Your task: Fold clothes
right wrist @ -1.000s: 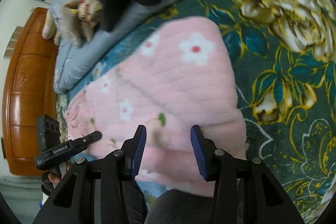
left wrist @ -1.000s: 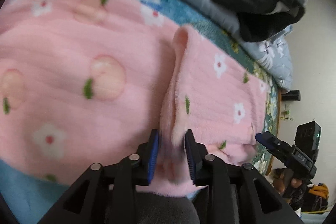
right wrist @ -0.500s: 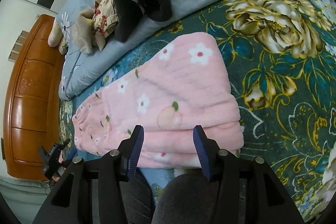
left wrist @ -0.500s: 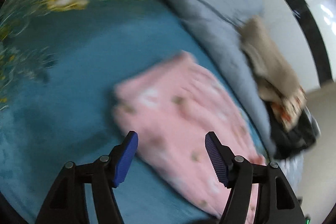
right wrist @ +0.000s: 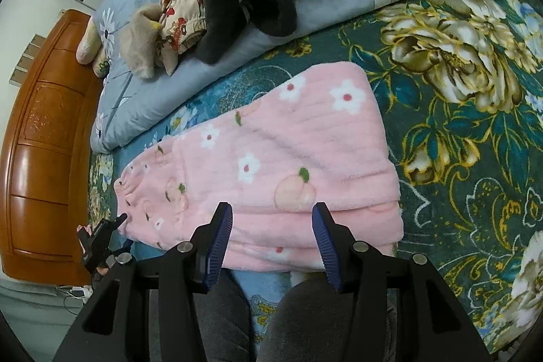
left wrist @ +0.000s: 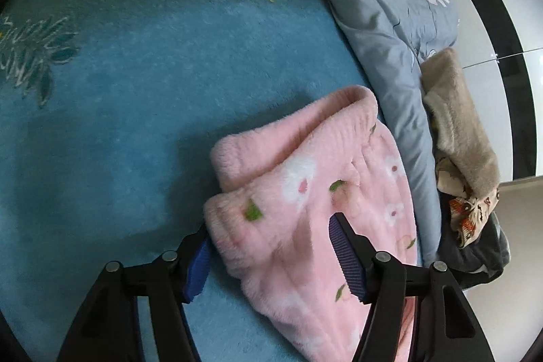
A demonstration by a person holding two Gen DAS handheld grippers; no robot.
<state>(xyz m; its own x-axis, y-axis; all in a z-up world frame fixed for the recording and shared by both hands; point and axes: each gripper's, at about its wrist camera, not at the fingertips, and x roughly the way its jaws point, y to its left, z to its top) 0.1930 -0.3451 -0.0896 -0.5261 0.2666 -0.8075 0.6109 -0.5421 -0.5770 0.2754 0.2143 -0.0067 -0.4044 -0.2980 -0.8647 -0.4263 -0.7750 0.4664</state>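
On teal floral bedspread [right wrist: 475,138], folded pink fleece garment [right wrist: 305,158] lies flat; left gripper [left wrist: 271,256] straddles cuffed end, right gripper [right wrist: 271,236] hovers above, both jaws wide, empty. Soft, light, likely floppy; pinch layered edges.

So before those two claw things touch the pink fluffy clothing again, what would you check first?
1. Left gripper open: ok, its jaws straddle the cuffed end of the pink garment.
2. Right gripper open: ok, nothing between its fingers.
3. Garment folded lengthwise: ok, stacked layers show at the near edge.
4. Layers aligned: not ok, the cuffs sit offset from each other.
5. Garment apart from the grey quilt: ok in the right view.
6. Pile of other clothes out of the way: ok, it lies on the quilt.
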